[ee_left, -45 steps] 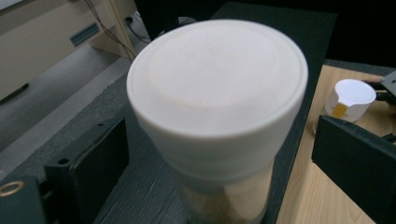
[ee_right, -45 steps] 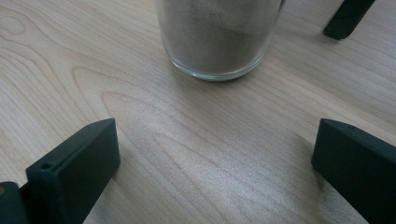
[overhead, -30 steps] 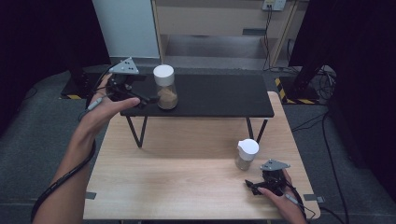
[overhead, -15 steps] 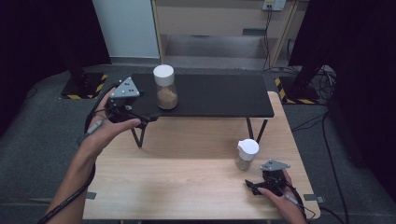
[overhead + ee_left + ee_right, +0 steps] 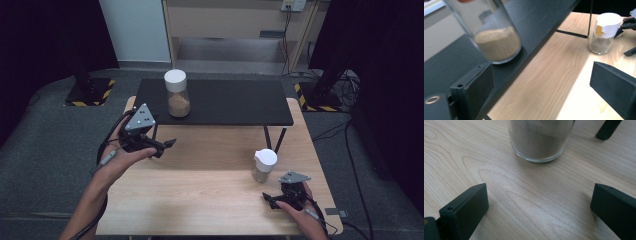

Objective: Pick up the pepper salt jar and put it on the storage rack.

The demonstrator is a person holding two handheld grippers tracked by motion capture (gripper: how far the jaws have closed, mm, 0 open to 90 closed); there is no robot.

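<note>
The left gripper [image 5: 167, 144] had withdrawn, jaws wide and empty, from the tall jar [image 5: 177, 93] at the shelf's [image 5: 235, 102] left end: placement complete. The right gripper [image 5: 268, 199], jaws wide, faced the small jar [image 5: 263, 165].

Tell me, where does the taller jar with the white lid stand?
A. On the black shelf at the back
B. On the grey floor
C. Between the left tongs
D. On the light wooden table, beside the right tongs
A: the taller jar stands upright on the black shelf, while the small jar sits on the wooden table and the left tongs are open with nothing between them.
</note>
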